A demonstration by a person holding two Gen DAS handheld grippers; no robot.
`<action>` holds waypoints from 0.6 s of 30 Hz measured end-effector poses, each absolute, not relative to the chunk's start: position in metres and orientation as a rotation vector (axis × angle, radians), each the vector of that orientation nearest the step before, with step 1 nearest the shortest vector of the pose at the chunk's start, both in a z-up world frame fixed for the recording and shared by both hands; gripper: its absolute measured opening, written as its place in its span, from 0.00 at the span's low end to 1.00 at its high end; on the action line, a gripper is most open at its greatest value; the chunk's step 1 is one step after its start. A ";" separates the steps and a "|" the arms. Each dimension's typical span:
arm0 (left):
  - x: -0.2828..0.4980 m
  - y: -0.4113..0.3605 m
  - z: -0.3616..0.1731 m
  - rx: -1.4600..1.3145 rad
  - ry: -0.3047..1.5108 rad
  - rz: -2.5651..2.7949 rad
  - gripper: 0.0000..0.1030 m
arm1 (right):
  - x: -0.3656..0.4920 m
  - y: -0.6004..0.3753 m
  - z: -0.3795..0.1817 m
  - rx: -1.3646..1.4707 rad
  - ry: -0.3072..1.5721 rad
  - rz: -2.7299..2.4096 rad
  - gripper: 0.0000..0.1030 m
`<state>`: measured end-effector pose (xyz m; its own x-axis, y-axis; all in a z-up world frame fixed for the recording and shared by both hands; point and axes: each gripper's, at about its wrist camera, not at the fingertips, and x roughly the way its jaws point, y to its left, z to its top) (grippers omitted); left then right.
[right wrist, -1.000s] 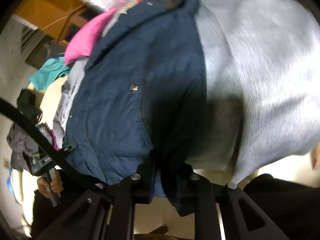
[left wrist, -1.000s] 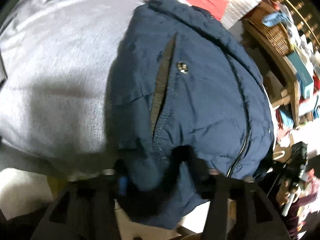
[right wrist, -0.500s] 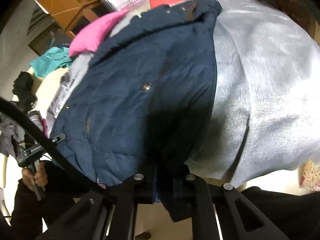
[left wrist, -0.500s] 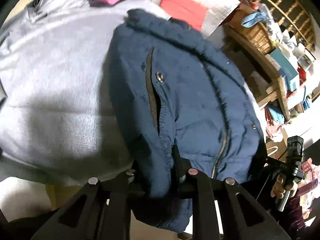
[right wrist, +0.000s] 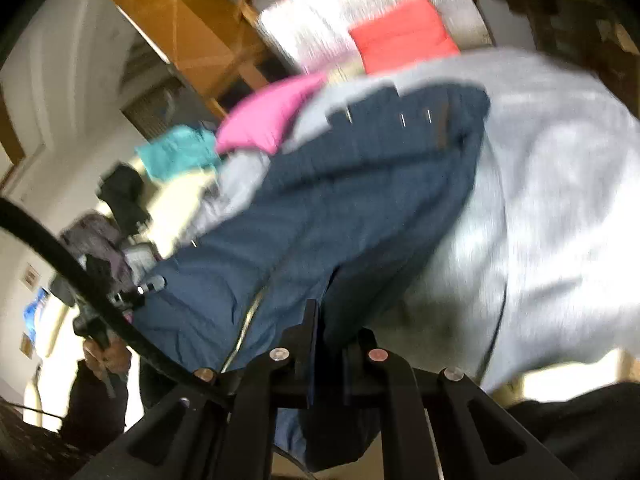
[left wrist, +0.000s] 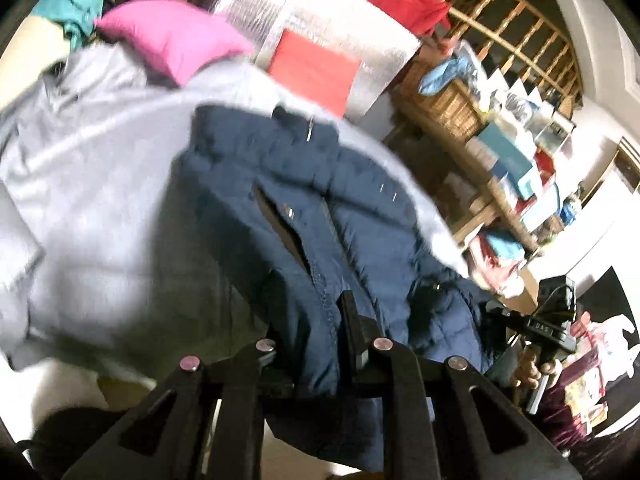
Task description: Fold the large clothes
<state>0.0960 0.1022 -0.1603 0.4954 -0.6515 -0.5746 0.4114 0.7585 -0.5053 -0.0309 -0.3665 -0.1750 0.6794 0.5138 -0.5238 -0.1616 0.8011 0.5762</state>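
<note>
- Left gripper (left wrist: 320, 344) and right gripper (right wrist: 332, 344) each clamped the navy jacket's (left wrist: 280, 184) near hem, pinched between the fingers
- Jacket lay ahead on grey garment (left wrist: 100, 184); fold just begun, unfinished

Both views show strong fisheye distortion: straight lines bow near the edges and the corners fall to black vignette. Motion blur smears most of each frame; the grey fabric (left wrist: 92, 208) and the navy jacket (right wrist: 320, 216) lose surface texture, and metal snaps streak into short lines. Only the black gripper frames at the bottom stay sharp. Lighting is indoor and uneven. White walls and pale surfaces overexpose. A dark shadow lies on the grey fabric beside the jacket.
</note>
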 end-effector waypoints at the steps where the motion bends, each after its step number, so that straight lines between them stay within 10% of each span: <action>1: 0.101 0.103 -0.151 -0.335 0.816 -0.661 0.16 | -0.030 -0.370 -0.167 0.529 0.701 0.398 0.09; 18: 0.265 0.073 -0.119 -0.572 0.648 -0.491 0.16 | 0.111 -0.430 -0.101 0.709 0.357 0.194 0.09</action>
